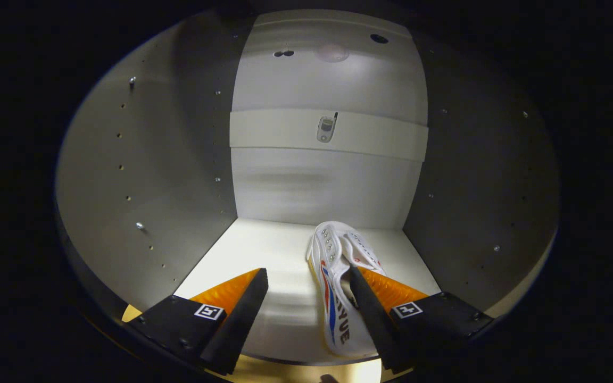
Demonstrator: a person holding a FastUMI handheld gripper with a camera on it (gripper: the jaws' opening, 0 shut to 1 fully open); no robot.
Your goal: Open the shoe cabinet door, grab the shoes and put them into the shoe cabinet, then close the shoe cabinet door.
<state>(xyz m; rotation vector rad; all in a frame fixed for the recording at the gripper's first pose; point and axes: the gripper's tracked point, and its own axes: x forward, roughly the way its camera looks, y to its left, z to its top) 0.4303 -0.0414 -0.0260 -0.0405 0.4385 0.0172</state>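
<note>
The shoe cabinet (328,181) was open, and its pale inside walls took most of the frame: a back panel in the centre, a grey side wall with a row of small holes on the left, a darker one on the right. A horizontal rail (381,135) crossed the back panel in the upper middle, with a small metal fitting (326,129) on it. The white floor board (264,255) lay in the lower centre. On it rested a white shoe (336,287) with red and blue stripes, its long axis running from the fingers toward the back panel, laces at the far end. The gripper (309,279) stood released, fingers wide apart; the right finger touched the shoe's side, the left was well apart from it.
</note>
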